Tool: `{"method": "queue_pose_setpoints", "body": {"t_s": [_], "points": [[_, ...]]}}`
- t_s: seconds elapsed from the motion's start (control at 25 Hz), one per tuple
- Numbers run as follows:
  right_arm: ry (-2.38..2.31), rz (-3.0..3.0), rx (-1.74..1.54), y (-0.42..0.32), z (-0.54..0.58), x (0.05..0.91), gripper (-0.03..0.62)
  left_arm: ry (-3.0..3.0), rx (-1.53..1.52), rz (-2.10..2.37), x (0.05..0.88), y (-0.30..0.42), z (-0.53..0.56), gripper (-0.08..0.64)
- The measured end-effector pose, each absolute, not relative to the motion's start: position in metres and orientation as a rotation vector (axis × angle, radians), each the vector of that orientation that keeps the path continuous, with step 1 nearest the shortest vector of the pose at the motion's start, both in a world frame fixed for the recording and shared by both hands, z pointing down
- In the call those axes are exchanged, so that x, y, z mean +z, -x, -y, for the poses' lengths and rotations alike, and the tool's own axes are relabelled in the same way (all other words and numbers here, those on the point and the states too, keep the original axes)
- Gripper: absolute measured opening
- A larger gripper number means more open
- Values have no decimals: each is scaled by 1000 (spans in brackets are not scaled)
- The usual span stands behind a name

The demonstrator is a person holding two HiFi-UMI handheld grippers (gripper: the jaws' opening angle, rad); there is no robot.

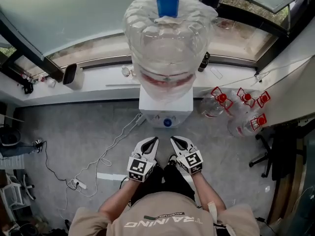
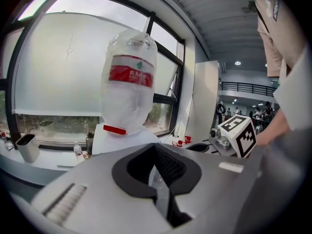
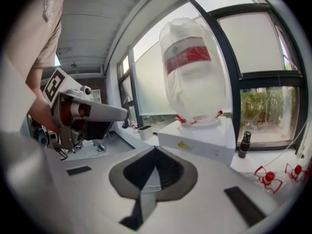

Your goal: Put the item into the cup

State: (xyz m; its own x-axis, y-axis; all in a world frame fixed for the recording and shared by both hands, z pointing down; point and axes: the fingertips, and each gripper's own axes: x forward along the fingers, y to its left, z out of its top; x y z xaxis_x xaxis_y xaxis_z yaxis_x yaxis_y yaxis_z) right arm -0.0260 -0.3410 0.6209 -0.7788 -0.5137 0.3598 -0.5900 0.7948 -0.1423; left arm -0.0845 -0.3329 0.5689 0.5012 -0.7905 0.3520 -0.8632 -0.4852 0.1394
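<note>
A blue cup (image 1: 167, 2) stands upside-up on top of the big clear water bottle (image 1: 165, 48), which sits on a white dispenser (image 1: 166, 111). Both grippers hang low in front of the dispenser, side by side and close to my body. My left gripper (image 1: 153, 141) is shut with nothing between its jaws, and so is my right gripper (image 1: 175, 140). The bottle (image 2: 129, 84) and the right gripper's marker cube (image 2: 238, 134) show in the left gripper view. The bottle (image 3: 191, 77), the dispenser (image 3: 201, 136) and the left gripper's body (image 3: 80, 115) show in the right gripper view. No loose item is visible.
Empty clear bottles with red handles (image 1: 237, 110) lie on the floor to the right. A white cable and power strip (image 1: 78, 183) trail at the left. On the window sill stand a dark small bottle (image 1: 204, 62) and a white container (image 1: 74, 76). A chair base (image 1: 268, 154) is at far right.
</note>
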Motion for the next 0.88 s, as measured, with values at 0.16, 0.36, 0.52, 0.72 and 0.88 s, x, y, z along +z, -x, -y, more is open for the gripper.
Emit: {"method": "queue_pose_setpoints", "body": {"t_s": [0.16,0.36,0.52,0.72,0.88], "points": [[-853,2698,285,23,334,572,11,-2463,295,1390,536,88,333,8],[-875,2757,240,25,338,513,11,-2530,276,1456,489,98,350,8],[-901,2813,182,23,346,468,11,-2566,215,1508,453,98,360,8],[-941,2860,151,22,353,432,11,-2600,189,1557,422,101,365,8],[-943,2895,80,22,359,410,11,-2631,173,1583,403,106,376,8]]}}
